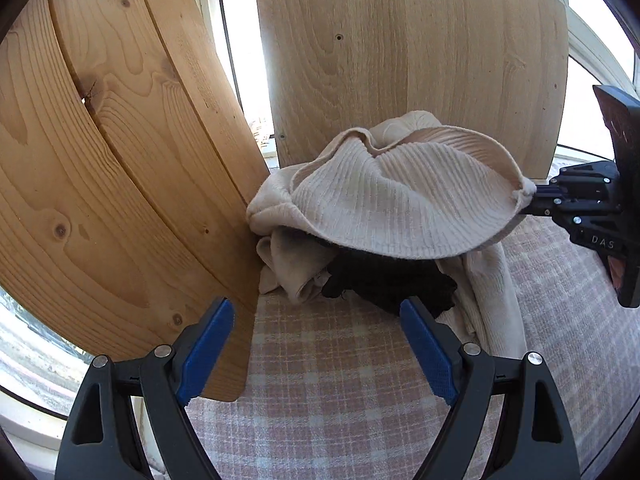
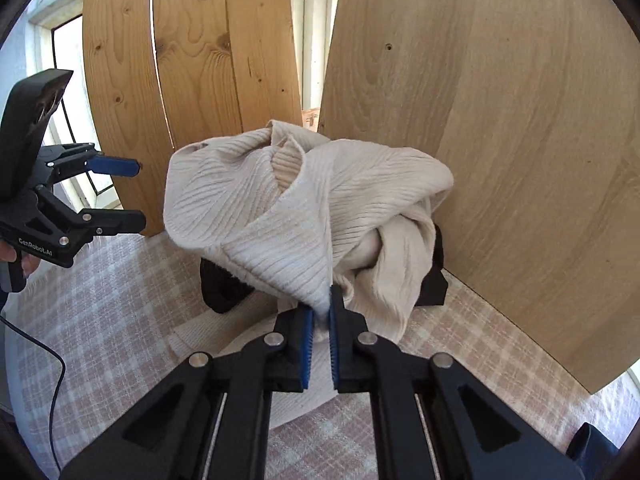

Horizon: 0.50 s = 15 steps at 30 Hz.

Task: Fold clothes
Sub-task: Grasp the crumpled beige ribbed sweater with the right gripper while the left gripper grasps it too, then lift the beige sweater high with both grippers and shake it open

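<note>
A cream ribbed knit garment (image 1: 400,196) (image 2: 280,208) lies bunched in the corner between two wooden boards, partly lifted. A black garment (image 1: 384,280) (image 2: 224,284) lies under it, mostly hidden. My right gripper (image 2: 320,316) is shut on a hem of the cream garment and holds it up; in the left wrist view the right gripper (image 1: 534,198) enters from the right, pinching the fabric's edge. My left gripper (image 1: 316,344) is open, low over the checked cloth, short of the pile; in the right wrist view the left gripper (image 2: 138,192) hangs open at the left with nothing in it.
A pink and white checked cloth (image 1: 328,392) (image 2: 120,308) covers the surface. A pine slat panel (image 1: 100,168) (image 2: 192,52) stands left and a light wooden board (image 1: 408,52) (image 2: 520,140) behind, with bright windows beyond. A black cable (image 2: 56,380) and a person's hand (image 2: 16,258) show at left.
</note>
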Available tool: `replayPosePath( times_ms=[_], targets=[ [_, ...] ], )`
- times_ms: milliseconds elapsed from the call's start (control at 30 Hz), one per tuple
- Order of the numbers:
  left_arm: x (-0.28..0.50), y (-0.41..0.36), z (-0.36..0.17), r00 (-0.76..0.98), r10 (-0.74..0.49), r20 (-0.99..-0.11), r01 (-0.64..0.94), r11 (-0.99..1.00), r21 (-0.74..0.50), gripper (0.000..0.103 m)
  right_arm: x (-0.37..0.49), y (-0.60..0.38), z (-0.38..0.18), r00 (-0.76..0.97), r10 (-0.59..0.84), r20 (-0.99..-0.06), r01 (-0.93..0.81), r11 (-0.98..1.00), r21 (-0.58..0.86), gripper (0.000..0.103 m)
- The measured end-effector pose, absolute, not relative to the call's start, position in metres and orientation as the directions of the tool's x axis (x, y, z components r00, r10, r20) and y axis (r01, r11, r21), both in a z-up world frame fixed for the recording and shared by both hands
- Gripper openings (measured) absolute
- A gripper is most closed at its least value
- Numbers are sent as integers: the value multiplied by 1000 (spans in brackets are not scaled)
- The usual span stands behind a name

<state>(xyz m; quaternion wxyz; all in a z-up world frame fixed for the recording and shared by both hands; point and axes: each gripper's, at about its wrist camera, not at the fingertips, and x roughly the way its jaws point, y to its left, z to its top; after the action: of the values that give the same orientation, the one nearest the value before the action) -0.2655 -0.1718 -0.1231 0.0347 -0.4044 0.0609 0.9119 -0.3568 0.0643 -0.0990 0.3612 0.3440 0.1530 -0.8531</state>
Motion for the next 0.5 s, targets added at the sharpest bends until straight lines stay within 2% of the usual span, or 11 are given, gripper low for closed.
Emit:
replayPosePath(
  times_ms=[300, 500],
  targets=[
    [-283, -147, -127, -719, -22, -695, -251, -924, 289, 85, -380, 131, -50, -586, -471, -660, 616, -787, 15, 6],
    [-291, -133, -119, -747, 48, -663, -354, -873, 336, 79, -383, 169, -34, -632, -444, -635, 557, -830, 26, 6]
  ],
)
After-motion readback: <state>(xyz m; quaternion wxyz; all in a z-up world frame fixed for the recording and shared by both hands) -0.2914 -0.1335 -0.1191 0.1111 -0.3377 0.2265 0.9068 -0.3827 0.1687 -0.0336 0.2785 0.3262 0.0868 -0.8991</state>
